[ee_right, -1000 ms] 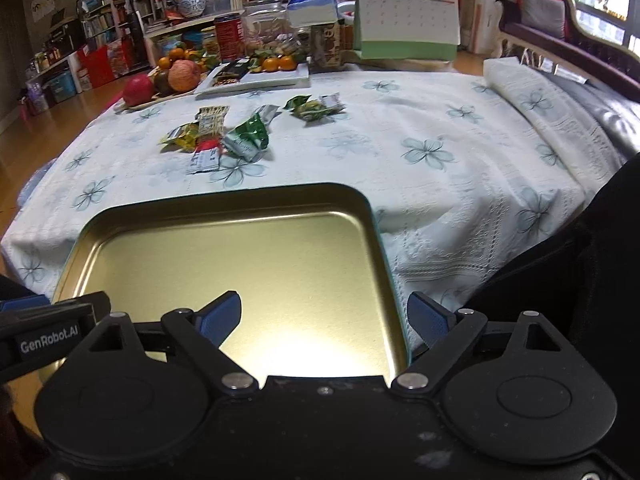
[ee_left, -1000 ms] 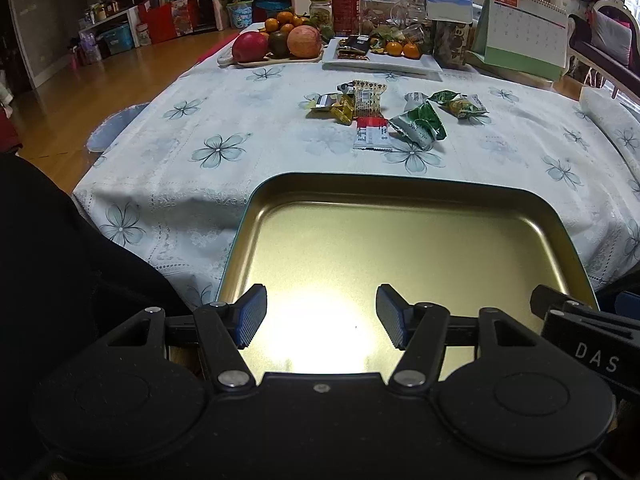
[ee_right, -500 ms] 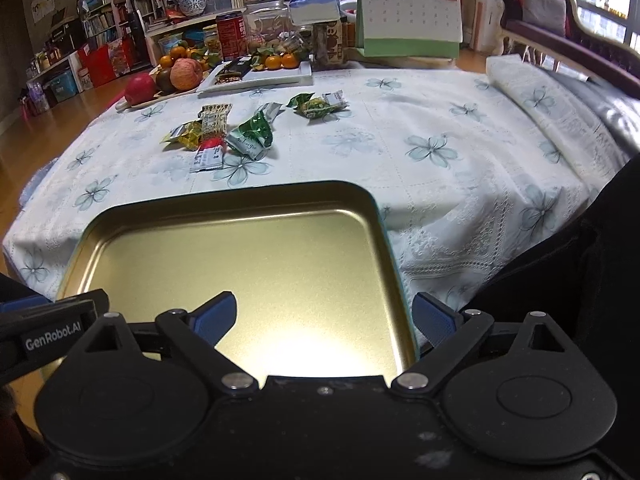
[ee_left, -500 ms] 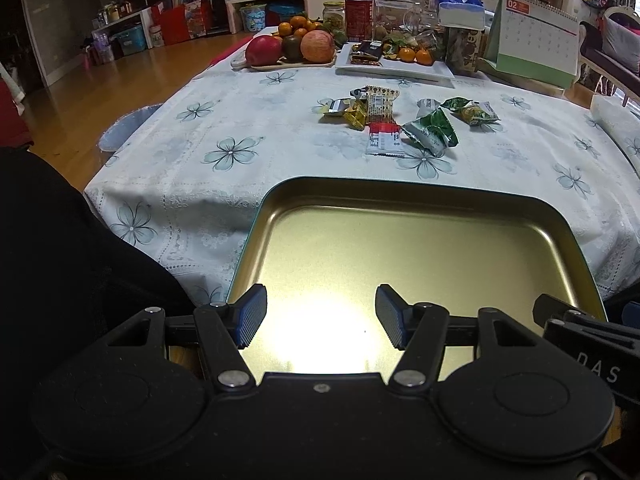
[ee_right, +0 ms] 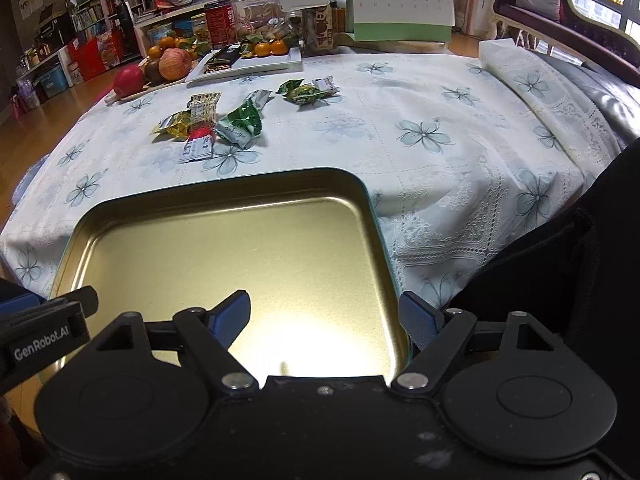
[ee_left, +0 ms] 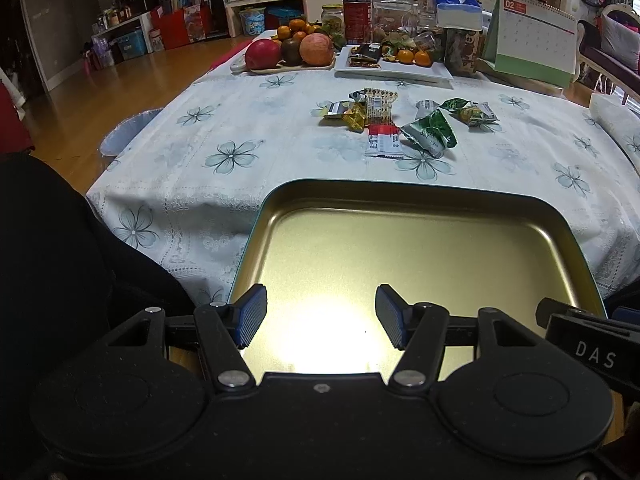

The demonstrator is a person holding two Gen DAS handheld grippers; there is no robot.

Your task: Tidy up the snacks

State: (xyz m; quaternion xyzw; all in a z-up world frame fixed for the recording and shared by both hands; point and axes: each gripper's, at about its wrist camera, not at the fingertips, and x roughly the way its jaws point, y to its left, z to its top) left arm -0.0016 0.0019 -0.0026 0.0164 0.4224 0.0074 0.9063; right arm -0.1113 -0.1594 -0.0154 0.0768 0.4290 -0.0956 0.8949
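From the left wrist view, our left gripper [ee_left: 320, 316] hangs over a shallow gold tin tray [ee_left: 500, 204], its jaws apart with nothing between them. The snack packets [ee_left: 404, 126] lie scattered beyond the tray on a white tablecloth [ee_left: 224, 136] printed with pale blue flowers. We judge the tray is where they should go, so a good first pick is the nearest one, the red and white packet [ee_left: 383, 142], taken across its narrow width. Behind it stand a fruit board [ee_left: 288, 67], a white platter [ee_left: 394, 72] and a desk calendar [ee_left: 532, 40]; wooden floor and crowded shelves lie to the left.

From the right wrist view, our right gripper [ee_right: 326, 322] has wide jaws that are closing slightly, and they hold nothing. They straddle the tray's right rim. The green packet [ee_right: 242, 124] lies near the red and white one; another packet sits apart to the right. A dark sofa [ee_right: 560, 12] stands at right.
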